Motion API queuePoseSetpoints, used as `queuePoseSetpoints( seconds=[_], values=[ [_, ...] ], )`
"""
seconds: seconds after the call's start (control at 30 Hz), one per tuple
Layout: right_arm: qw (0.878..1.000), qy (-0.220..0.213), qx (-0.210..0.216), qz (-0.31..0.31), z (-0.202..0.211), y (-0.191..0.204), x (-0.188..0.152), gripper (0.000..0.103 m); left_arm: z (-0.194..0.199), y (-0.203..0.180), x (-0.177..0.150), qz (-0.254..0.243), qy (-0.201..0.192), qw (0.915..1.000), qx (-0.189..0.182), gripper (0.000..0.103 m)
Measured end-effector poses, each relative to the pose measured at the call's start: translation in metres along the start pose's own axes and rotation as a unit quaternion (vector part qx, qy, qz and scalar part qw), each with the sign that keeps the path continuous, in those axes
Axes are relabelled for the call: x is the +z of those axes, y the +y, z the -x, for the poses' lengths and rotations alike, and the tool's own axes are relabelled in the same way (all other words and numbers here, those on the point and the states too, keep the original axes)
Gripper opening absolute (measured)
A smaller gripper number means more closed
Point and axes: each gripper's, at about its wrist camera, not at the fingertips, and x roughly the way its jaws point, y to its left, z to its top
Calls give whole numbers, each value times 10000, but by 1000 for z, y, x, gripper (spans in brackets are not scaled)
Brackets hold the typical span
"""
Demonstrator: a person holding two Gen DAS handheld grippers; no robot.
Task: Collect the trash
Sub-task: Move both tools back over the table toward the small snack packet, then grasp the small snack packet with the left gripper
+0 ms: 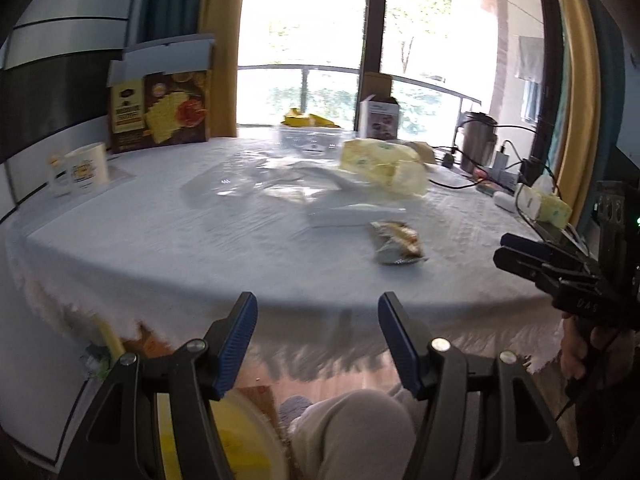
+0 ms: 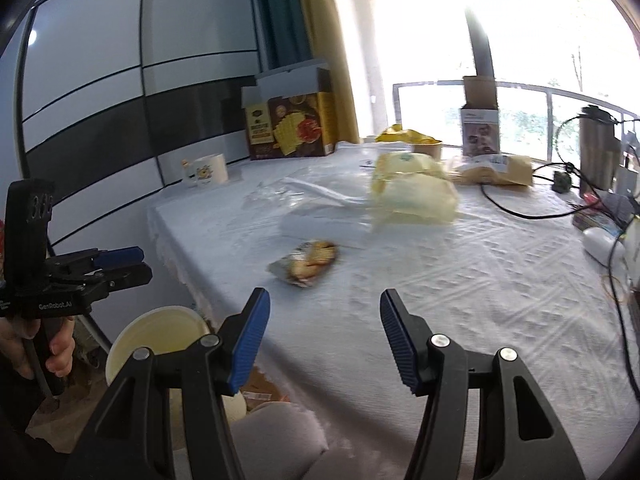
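Right wrist view: the snack wrapper (image 2: 306, 263) lies on the white tablecloth (image 2: 460, 280), centre of frame, just above the open, empty right tongs (image 2: 325, 334). Left tongs (image 1: 318, 338) also open, empty.

Both tools share one build. The left gripper (image 1: 318, 340) has black plastic arms shaped like open triangles, each with a cut-out window, joined by round silver screws. Its fingers (image 1: 236, 344) carry blue ribbed pads. The right gripper (image 2: 325, 338) looks the same, its fingers (image 2: 400, 344) also blue and ribbed. Seen side-on, each tool has a black body with raised lettering, white "GenRobot.AI" print, a black handle and a thin dark cable. The person wears light beige trousers (image 1: 352, 436).
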Motion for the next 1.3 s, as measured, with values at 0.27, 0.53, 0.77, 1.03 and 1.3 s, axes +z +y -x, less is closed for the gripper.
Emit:
queuePoseSetpoints(
  seconds=[0.27, 0.53, 0.77, 1.03, 1.3],
  values=[
    [9994, -101, -249, -238, 10, -39, -4, 55, -39, -40, 22, -175, 125, 9989, -416, 63],
    [9982, -157, -429, -388, 19, -59, -8, 55, -70, -76, 40, -672, 34, 9972, -332, 84],
    [9971, -244, -577, -427, 28, -68, -7, 55, -99, -72, 50, -355, 152, 9970, -676, 90],
    [9965, -250, -724, -336, 33, -71, 2, 55, -129, -62, 50, -247, 773, 9954, -507, 90],
    [9966, -63, -733, -381, 17, -73, 23, 55, -127, -68, 40, -656, 697, 9934, -634, 50]
  ],
)
